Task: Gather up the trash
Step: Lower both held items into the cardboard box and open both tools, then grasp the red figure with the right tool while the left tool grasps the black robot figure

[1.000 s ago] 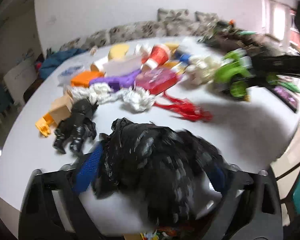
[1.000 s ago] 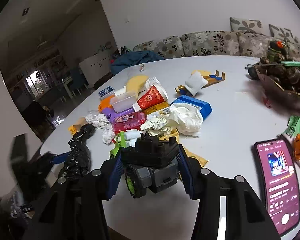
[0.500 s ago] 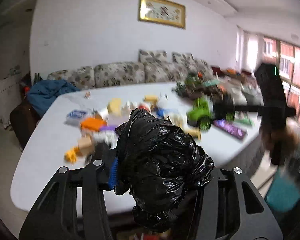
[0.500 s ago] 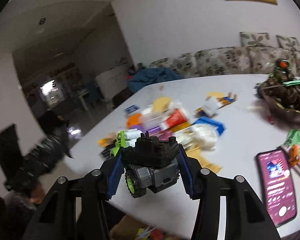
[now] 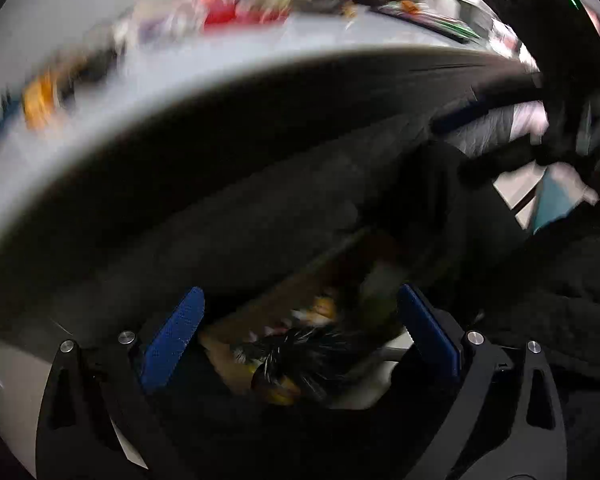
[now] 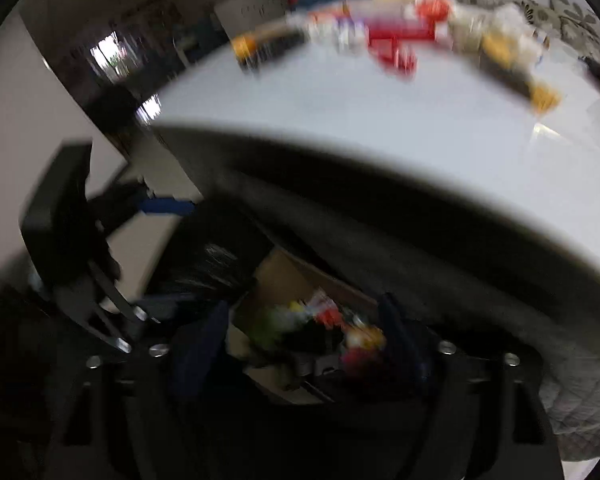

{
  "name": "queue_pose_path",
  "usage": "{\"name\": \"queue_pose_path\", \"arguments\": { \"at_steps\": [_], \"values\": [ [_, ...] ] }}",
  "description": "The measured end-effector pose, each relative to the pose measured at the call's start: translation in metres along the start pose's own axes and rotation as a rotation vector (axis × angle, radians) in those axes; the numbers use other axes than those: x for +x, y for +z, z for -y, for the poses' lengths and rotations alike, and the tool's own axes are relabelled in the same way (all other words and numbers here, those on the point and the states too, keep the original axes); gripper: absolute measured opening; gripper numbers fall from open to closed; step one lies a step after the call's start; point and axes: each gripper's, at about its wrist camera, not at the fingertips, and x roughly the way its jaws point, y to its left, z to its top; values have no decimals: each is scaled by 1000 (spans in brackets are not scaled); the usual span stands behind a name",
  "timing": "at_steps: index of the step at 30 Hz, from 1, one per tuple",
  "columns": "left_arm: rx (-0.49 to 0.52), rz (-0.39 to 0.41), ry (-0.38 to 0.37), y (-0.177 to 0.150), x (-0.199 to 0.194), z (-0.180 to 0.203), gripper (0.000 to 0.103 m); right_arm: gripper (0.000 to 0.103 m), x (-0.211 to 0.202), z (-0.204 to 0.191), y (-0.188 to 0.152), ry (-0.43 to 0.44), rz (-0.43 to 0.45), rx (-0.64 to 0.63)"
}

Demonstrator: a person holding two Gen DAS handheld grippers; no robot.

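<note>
White table, blurred clutter, no legible writing

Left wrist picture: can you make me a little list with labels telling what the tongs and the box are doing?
Left tongs: wide open, just been opening, nothing pinched
Crumpled black plastic bag: loose below them, over the box
Brown cardboard box: below the table edge, colourful bits inside
White table: above, blurred clutter on it
Right tongs: just been opening, over the same box; too blurred to tell what is between them
</note>
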Motion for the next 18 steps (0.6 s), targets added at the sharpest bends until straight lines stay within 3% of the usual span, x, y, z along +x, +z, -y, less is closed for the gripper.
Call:
{"name": "queue_pose_path", "arguments": {
  "at_steps": [3, 6, 9, 12, 14, 15, 18],
  "values": [
    [-78, 7, 18, -2, -9, -16, 95, 66, -24, 3, 15, 31, 103, 5],
    [-59, 105, 60, 4, -33, -16, 95, 72, -48, 7, 51, -62, 232, -42],
    [-60, 184, 68, 19, -52, -12, 95, 72, -46, 17, 93, -155, 295, -69],
    [-80, 246, 82, 35, -65, -17, 95, 71, -21, 35, 136, -228, 275, -67],
    [-92, 276, 102, 41, -71, -19, 95, 63, -2, 46, 156, -265, 229, -54],
    [-99, 292, 123, 44, -76, -20, 95, 54, 10, 52, 164, -267, 192, -45],
    [-111, 341, 173, 54, -87, -26, 95, 50, 13, 50, 175, -284, 188, -69]
  ]
}}
